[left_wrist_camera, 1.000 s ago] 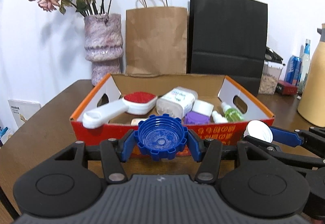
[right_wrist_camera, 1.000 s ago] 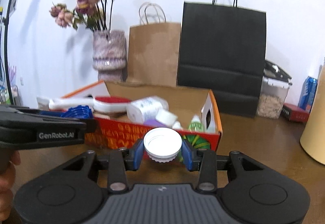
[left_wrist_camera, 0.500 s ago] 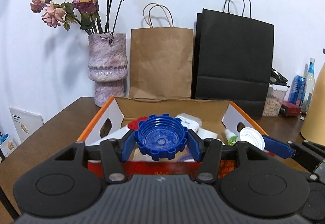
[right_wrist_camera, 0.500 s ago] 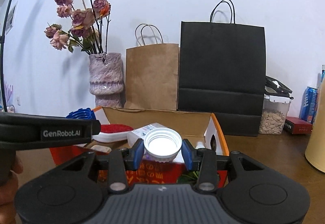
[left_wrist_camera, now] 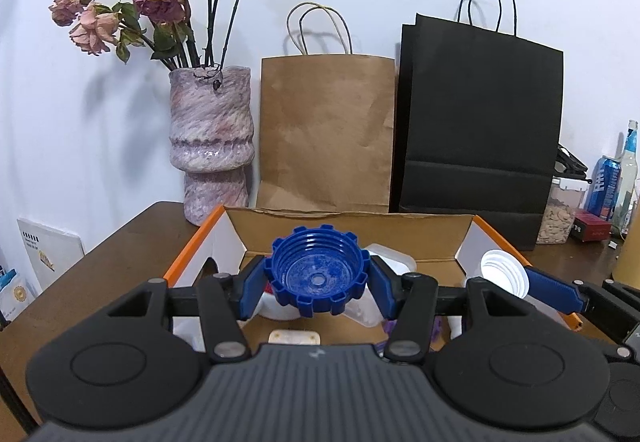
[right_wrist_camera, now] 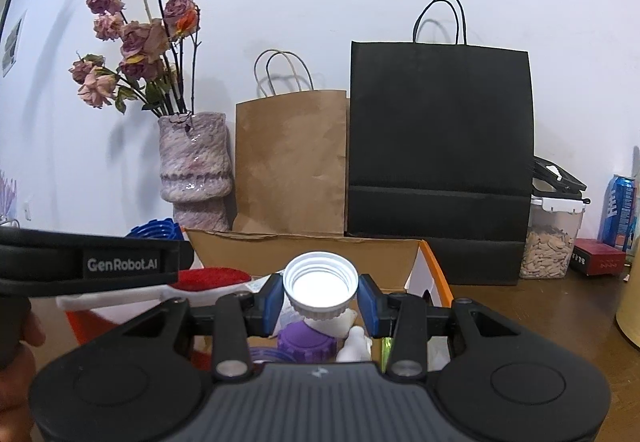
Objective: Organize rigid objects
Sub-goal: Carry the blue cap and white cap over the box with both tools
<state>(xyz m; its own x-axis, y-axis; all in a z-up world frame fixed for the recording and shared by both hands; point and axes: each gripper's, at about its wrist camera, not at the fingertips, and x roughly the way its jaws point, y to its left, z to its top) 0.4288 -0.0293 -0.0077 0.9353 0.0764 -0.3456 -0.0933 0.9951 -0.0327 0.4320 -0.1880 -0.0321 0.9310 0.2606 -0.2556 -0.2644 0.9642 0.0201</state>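
Now both caps were held above the open box.

Since a second earlier, the left tongs (left_wrist_camera: pixel 318 280), clamped on the blue cap (left_wrist_camera: pixel 318 274), and the right tongs (right_wrist_camera: pixel 320 300), clamped on the white cap (right_wrist_camera: pixel 320 284), had been carried from before the front wall to over the box (left_wrist_camera: pixel 352 228); release is judged near. Room was tight: a brush (right_wrist_camera: pixel 212 280), a purple lid (right_wrist_camera: pixel 306 338) and bottles crowded the floor. The orange rim (right_wrist_camera: pixel 436 270) lay just right of the white cap, with bare surface (right_wrist_camera: pixel 540 302) beyond.
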